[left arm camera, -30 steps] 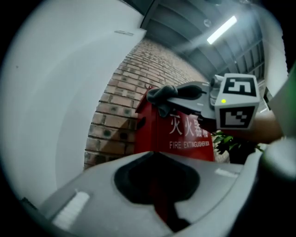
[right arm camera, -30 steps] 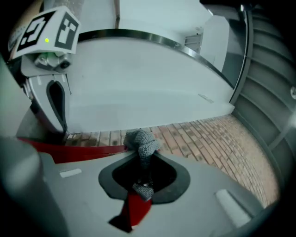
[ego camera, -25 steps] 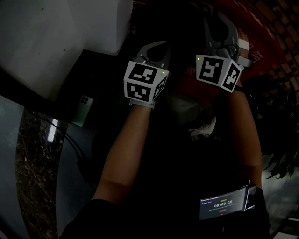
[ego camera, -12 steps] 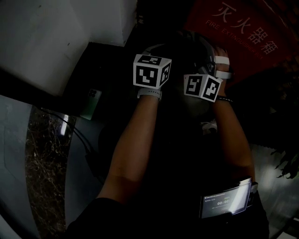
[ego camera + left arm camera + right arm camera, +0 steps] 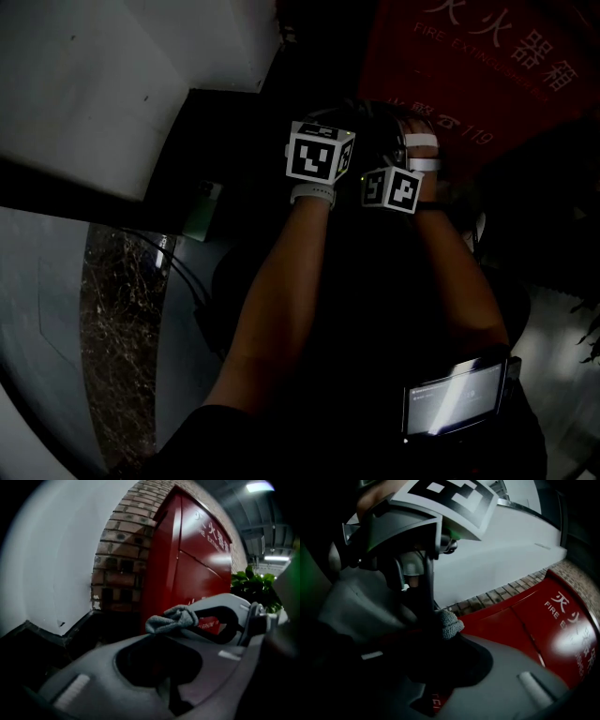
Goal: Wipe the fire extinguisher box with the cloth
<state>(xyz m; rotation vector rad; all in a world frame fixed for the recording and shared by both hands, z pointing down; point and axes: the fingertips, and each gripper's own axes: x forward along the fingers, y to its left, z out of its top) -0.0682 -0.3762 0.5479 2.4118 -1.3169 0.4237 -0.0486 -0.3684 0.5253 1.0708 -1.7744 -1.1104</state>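
Cloth (image 5: 173, 619): grey nubby knit, bunched small, clenched at the meeting tips of left gripper (image 5: 161, 631) and right gripper (image 5: 440, 632). Fire extinguisher box (image 5: 469, 84): smooth glossy red panel at 1 o'clock of both. My worry is that opposing tugs drop the wad, or hard jaws scrape paint.

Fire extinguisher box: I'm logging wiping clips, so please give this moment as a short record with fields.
target: red fire extinguisher box, upright beside a brick wall
tool: grey cloth, bunched up, in front of the box
left claw: shut on the cloth
right claw: also appears shut on the cloth
claws: close together, meeting at the cloth
cloth touching box: cannot tell
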